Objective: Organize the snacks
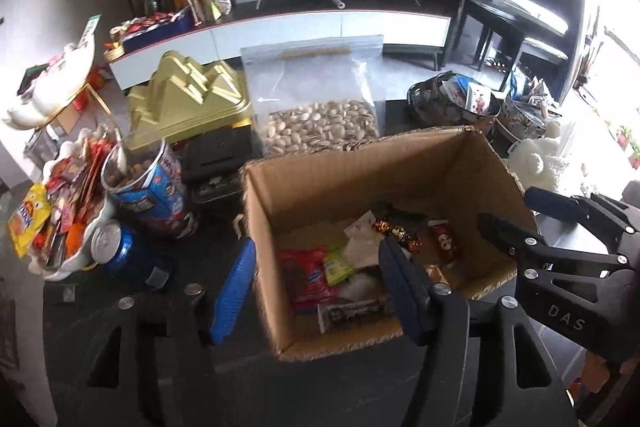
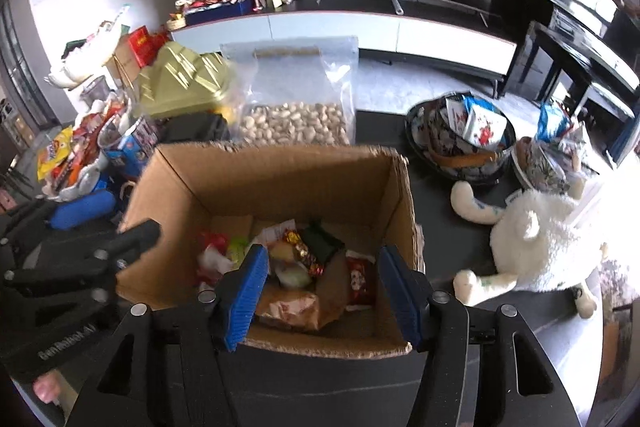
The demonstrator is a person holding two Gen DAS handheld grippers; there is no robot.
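Several snacks (image 2: 304, 263) sit in our cardboard box (image 2: 280, 179); both hand-held grippers (image 1: 316, 287) (image 2: 320, 291) gape empty, and piles remain along the bench (image 2: 380, 131) edges.

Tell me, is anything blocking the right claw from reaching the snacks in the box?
Nothing visible does. The right gripper is open above the cardboard box, whose top is open, and the snacks lie uncovered on its floor.

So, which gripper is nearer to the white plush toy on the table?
Right. The right gripper hovers open over the cardboard box, and the white plush toy lies just beside it. The left gripper is at the box's far side from the toy.
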